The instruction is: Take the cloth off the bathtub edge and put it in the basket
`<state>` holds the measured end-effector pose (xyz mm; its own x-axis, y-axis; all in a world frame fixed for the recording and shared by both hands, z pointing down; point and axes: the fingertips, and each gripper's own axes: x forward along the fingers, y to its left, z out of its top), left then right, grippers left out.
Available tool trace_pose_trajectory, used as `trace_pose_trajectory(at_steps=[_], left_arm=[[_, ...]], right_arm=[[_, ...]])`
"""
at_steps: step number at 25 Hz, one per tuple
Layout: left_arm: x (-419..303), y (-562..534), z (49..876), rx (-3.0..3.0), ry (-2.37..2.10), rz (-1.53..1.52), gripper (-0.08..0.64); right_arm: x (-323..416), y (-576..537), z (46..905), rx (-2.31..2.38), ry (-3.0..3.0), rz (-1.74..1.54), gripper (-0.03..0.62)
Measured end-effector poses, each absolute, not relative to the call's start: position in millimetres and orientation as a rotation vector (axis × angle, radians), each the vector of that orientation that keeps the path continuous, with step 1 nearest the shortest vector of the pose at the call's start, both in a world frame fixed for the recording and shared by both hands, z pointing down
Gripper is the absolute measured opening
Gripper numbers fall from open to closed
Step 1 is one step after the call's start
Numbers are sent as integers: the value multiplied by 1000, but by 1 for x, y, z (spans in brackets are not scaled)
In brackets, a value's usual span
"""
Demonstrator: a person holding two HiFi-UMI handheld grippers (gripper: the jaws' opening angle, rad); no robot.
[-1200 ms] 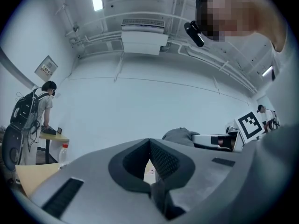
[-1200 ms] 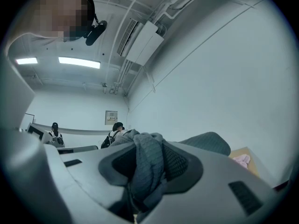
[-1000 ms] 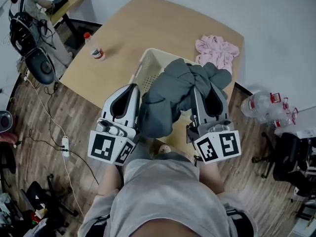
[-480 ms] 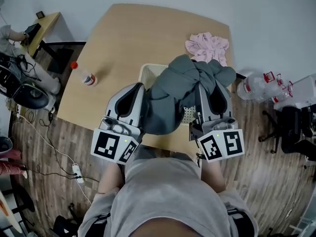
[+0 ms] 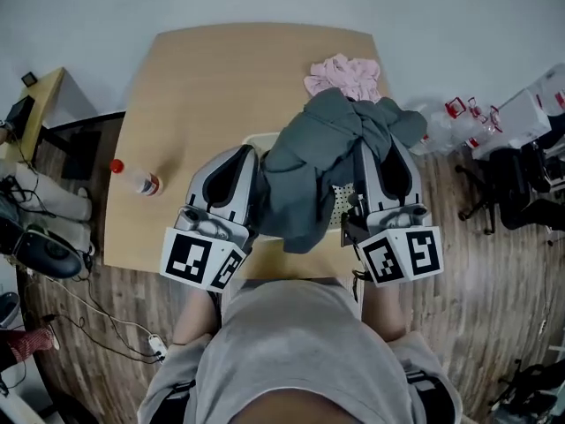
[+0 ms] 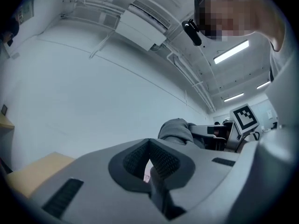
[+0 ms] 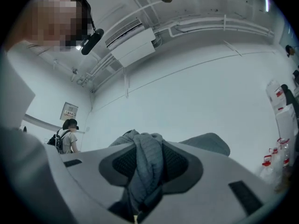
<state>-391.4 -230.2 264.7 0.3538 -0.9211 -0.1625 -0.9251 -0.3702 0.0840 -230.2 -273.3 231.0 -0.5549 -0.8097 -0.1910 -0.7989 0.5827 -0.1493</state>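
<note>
on the far left of the wooden table i see a plastic bottle with a red cap lying on its side. next comes my left gripper, pointing away from me. in the left gripper view its jaws are drawn nearly together, only a narrow wedge of light between the pads, and a thin dark fold of fabric looks nipped at their base.

the grey cloth is bunched up between the two grippers, held in the air over the white basket that sits on the table's near side. its loose lower end hangs down at the near rim.

my right gripper is pinching the cloth. in the right gripper view a thick twisted roll of grey cloth fills the gap between the pads and keeps the jaws fairly wide apart.

beyond the cloth a pink cloth lies crumpled at the table's far edge. off the table to the right, some clear plastic bottles are on the floor.
</note>
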Motion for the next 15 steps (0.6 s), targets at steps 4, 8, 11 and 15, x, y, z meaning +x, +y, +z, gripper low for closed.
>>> trace_pose_trajectory(at_steps=[4,8,11,15], left_arm=[[-393,-245,265,-2632,1671,277,15],[-394,-251,271,-2696,1605,271,14],[-398,-252,283,-2749,1574,274,15],[-394,-263,294,-2807,1555,254,14]], right_arm=[[-228,-282,228,-1416,2522,-47,137],[-226,-283,243,-1524,2491,-70,137],[-229,-279,263,-1593,2486,-113,137],[-225,-286,288,-1661,2490,-198,137]])
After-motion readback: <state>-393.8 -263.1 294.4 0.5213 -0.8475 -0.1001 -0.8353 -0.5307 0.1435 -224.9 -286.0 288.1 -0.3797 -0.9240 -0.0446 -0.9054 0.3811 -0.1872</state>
